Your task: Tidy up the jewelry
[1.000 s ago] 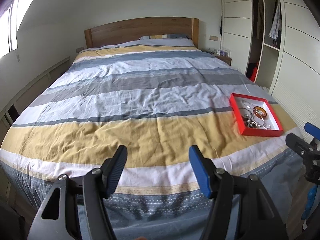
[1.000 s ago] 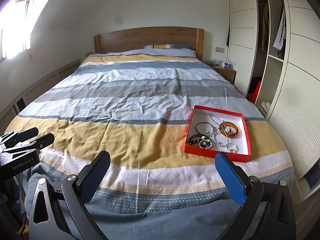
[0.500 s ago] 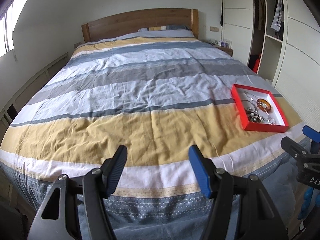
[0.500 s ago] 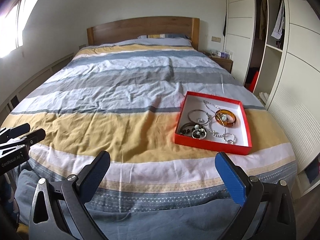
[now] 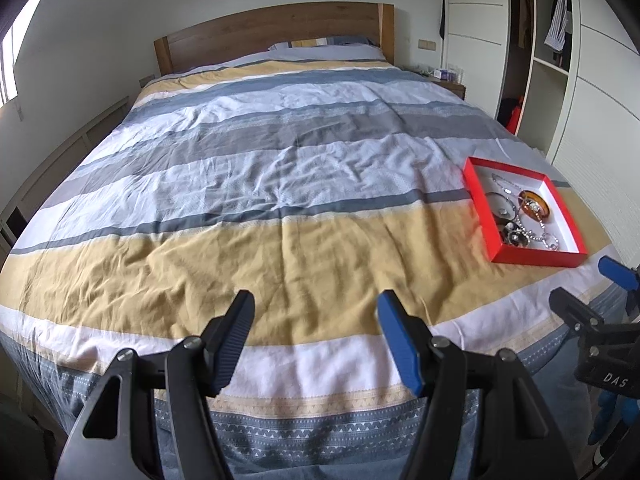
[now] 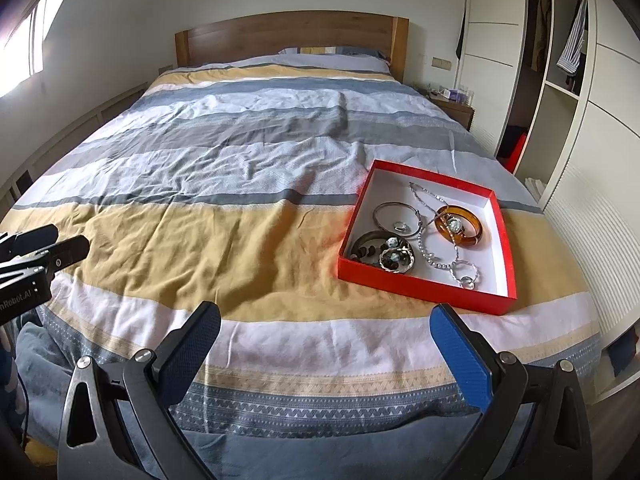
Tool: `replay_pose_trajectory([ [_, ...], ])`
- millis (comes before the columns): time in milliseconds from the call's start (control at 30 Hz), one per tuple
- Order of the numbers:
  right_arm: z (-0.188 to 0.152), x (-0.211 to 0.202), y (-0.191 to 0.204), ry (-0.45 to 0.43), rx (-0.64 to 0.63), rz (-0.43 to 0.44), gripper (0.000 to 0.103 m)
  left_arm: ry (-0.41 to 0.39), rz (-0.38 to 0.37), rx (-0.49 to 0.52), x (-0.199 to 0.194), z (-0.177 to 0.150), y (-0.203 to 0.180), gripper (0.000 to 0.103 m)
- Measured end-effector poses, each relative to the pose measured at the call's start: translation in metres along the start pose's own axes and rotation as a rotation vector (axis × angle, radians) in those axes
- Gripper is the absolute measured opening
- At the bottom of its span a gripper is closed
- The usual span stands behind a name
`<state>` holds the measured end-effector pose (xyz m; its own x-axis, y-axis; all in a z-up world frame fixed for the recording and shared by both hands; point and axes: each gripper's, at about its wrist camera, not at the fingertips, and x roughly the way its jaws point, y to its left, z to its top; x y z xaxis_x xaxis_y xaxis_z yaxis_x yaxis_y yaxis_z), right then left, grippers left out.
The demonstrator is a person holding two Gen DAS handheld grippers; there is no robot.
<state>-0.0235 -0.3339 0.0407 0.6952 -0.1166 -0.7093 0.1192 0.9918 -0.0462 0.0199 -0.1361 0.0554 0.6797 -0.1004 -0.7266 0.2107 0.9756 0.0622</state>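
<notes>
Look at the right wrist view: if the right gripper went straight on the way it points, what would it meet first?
Probably the striped duvet, on its yellow band; the right gripper is open and empty. The red tray lies slightly right of that line, though depth is unclear.

The left gripper (image 5: 316, 340) is hovering with its jaws spread wide, nothing between them — one finger black, the other blue. The right gripper (image 6: 326, 354) is hanging level beside it on the right, jaws parted even wider and also empty — both are pointing toward the far side.
</notes>
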Motion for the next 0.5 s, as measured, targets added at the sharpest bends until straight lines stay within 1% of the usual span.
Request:
replay_pose_trajectory([
  [500, 0.000, 0.011, -0.021, 0.019, 0.020, -0.020, 0.102, 0.027, -0.021, 0.025, 0.014, 0.004, -0.019, 0.062],
])
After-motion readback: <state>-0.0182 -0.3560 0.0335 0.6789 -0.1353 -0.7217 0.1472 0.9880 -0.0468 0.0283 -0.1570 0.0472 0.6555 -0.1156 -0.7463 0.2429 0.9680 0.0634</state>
